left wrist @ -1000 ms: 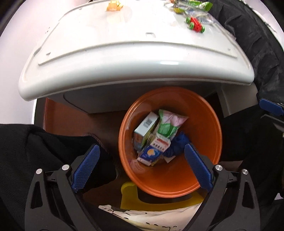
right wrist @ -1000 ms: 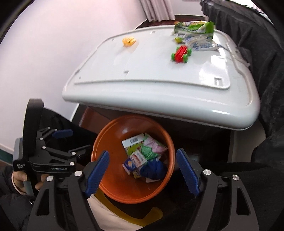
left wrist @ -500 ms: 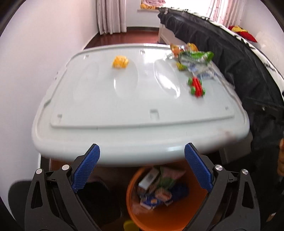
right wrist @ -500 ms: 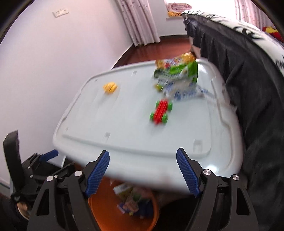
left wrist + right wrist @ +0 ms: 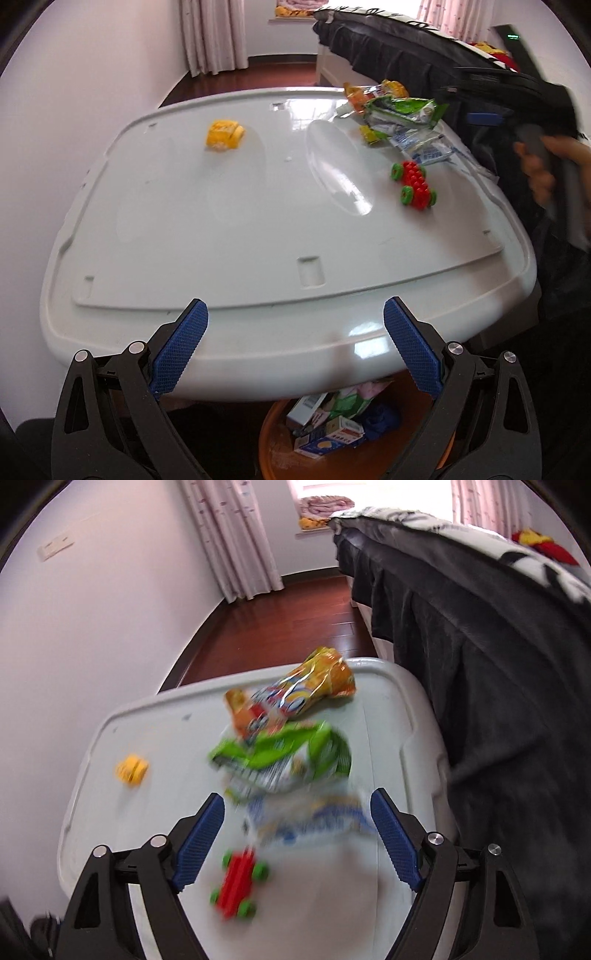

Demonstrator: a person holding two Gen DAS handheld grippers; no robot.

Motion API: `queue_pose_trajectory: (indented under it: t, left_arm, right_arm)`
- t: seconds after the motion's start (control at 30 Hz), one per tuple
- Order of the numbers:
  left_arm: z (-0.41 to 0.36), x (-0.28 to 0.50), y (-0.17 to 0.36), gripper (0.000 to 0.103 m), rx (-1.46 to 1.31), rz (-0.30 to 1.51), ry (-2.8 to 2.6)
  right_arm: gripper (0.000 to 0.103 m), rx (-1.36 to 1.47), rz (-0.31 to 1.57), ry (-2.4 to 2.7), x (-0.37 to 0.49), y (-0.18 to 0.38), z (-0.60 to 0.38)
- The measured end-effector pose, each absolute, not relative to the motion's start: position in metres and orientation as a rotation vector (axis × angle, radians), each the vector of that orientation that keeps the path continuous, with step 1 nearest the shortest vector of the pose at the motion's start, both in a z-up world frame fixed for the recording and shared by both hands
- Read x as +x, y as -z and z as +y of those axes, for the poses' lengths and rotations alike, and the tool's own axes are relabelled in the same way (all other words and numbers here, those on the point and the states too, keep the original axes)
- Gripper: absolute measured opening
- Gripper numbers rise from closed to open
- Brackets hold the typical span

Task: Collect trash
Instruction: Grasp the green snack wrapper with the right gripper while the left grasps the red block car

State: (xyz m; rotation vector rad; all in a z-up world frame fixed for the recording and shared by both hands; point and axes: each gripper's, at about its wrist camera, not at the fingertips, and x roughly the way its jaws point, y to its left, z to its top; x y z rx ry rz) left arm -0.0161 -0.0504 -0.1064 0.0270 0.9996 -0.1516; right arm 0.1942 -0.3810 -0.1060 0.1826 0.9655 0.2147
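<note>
A white plastic table (image 5: pixel 258 221) holds wrappers at its far right: an orange bag (image 5: pixel 295 698), a green bag (image 5: pixel 288 757) and a clear blue-printed one (image 5: pixel 314 823). A small yellow piece (image 5: pixel 224 134) lies far left. An orange bin (image 5: pixel 280 454) with several boxes and wrappers stands under the table's near edge. My left gripper (image 5: pixel 295 347) is open and empty over the near edge. My right gripper (image 5: pixel 297 834) is open and empty above the table, the blue-printed wrapper between its fingers in view. The right wrist view is blurred.
A red and green toy car (image 5: pixel 413 184) stands on the table (image 5: pixel 388 904) near the wrappers. A bed with dark cover (image 5: pixel 498 664) runs along the right. A white wall (image 5: pixel 92 646) is on the left, wooden floor (image 5: pixel 277 627) beyond.
Both grippers have risen from over the bin to above the table. The right one has moved forward to the wrappers. Both stayed open.
</note>
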Motion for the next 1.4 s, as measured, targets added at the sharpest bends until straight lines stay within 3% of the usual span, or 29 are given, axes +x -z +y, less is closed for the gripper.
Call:
queue_pose_trajectory:
  t: [0.2, 0.27, 0.3, 0.37, 0.9, 1.27, 1.3, 1.37, 1.4]
  left_arm:
    - [-0.059, -0.01, 0.102, 0.093, 0.031, 0.967, 0.193]
    - [-0.061, -0.009, 0.103, 0.093, 0.027, 0.966, 0.206]
    - [-0.061, -0.009, 0.103, 0.093, 0.029, 0.966, 0.206]
    - [-0.062, -0.009, 0.104, 0.093, 0.039, 0.965, 0.207]
    - [-0.104, 0.014, 0.091, 0.093, 0.074, 0.919, 0.28]
    - [-0.165, 0.077, 0.12, 0.093, 0.047, 0.959, 0.29]
    - [-0.169, 0.083, 0.123, 0.09, 0.039, 0.956, 0.277]
    - [-0.178, 0.099, 0.133, 0.049, 0.025, 0.973, 0.258]
    - [-0.184, 0.11, 0.141, 0.038, 0.03, 1.016, 0.264]
  right_arm:
    - [0.076, 0.23, 0.996, -0.214, 0.244, 0.136, -0.382]
    - [0.038, 0.248, 1.03, -0.25, 0.254, 0.147, -0.38]
    - [0.036, 0.251, 1.025, -0.263, 0.256, 0.148, -0.379]
    - [0.022, 0.215, 1.017, -0.266, 0.255, 0.147, -0.373]
    - [0.019, 0.152, 0.716, -0.247, 0.149, 0.034, -0.376]
    - [0.019, 0.18, 0.64, -0.052, 0.053, 0.012, -0.426]
    - [0.019, 0.195, 0.64, -0.046, 0.05, 0.013, -0.43]
    - [0.019, 0.224, 0.641, -0.045, 0.05, 0.013, -0.439]
    - [0.019, 0.246, 0.644, -0.047, 0.05, 0.014, -0.442]
